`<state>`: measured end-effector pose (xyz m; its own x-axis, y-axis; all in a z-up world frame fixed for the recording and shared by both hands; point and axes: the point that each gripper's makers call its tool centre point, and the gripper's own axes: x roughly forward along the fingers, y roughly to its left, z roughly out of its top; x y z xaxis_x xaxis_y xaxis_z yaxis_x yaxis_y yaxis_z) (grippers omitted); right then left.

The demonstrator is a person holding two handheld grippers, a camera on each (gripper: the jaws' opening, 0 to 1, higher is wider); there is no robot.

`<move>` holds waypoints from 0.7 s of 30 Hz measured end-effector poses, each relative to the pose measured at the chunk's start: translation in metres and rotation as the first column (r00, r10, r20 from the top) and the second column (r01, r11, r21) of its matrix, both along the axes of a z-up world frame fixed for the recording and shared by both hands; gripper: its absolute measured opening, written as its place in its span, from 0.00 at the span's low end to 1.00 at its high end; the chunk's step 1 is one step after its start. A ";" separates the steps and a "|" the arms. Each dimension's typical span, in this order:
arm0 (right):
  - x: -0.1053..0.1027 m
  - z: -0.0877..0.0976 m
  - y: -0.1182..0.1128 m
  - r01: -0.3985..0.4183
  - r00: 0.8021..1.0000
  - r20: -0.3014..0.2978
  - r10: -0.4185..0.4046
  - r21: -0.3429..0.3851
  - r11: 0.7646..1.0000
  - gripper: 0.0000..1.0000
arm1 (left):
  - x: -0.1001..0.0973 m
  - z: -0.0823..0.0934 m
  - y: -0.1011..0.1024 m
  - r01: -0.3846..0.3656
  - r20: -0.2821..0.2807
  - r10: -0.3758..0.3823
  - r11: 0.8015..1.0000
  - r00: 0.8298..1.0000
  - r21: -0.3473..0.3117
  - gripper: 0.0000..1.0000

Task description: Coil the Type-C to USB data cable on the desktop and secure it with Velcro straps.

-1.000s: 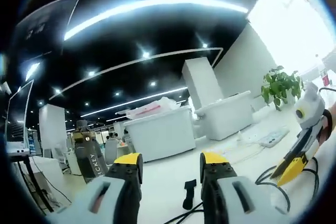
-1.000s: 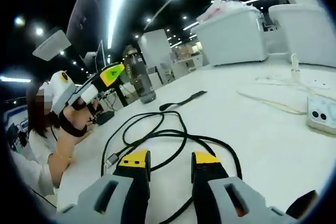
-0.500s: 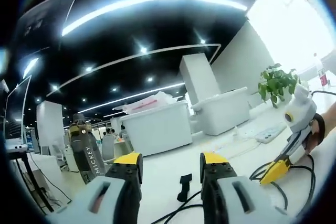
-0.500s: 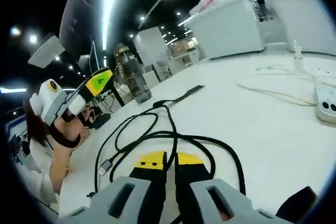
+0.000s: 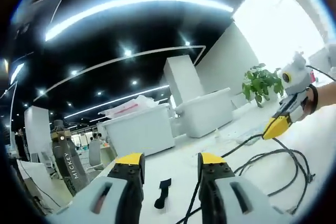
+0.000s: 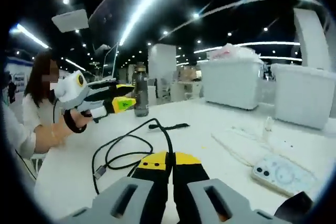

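The black data cable [image 6: 126, 153] lies in loose loops on the white desk [image 6: 210, 145], its USB plug [image 6: 98, 171] at the near left. One strand rises to my right gripper [image 6: 169, 157], which is shut on it and holds it above the desk. From the left gripper view, the right gripper [image 5: 272, 128] hangs at the right with the cable [image 5: 273, 163] trailing below it. My left gripper [image 5: 169, 160] is open and holds nothing. A black Velcro strap [image 5: 163, 193] lies flat just beyond its jaws, also visible as the strap [image 6: 170, 126] past the loops.
A dark bottle [image 6: 139, 90] stands at the far desk edge. A white device [image 6: 281, 174] and a thin white cord [image 6: 236, 140] lie to the right. White bins [image 6: 233, 82] stand behind. A person's hand [image 6: 71, 124] holds the left gripper [image 6: 126, 95].
My right gripper closed on the cable and lifted the strand off the desk. My left gripper stayed open; its view shifted right.
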<state>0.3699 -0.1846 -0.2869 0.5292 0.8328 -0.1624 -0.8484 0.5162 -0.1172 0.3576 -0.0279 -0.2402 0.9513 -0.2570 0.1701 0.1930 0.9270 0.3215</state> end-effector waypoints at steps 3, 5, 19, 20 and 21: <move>-0.010 0.020 -0.011 0.003 0.991 0.131 0.004 -0.049 0.999 0.02 | -0.005 0.007 -0.034 0.108 0.009 -0.108 0.992 0.994 0.066 0.41; -0.021 0.032 -0.015 -0.004 0.981 0.194 0.017 -0.068 0.998 0.02 | -0.011 0.010 -0.067 0.189 0.009 -0.193 0.969 0.981 0.161 0.41; -0.040 0.045 -0.039 -0.084 0.964 0.250 0.085 -0.015 0.996 0.02 | -0.020 0.011 -0.138 0.316 0.021 -0.342 0.887 0.939 0.336 0.36; -0.041 0.046 -0.040 -0.090 0.963 0.255 0.091 -0.013 0.996 0.02 | -0.021 0.006 -0.139 0.324 0.001 -0.348 0.876 0.938 0.356 0.40; -0.043 0.049 -0.039 -0.107 0.961 0.255 0.103 -0.001 0.994 0.02 | -0.022 0.001 -0.142 0.346 -0.013 -0.367 0.864 0.930 0.365 0.40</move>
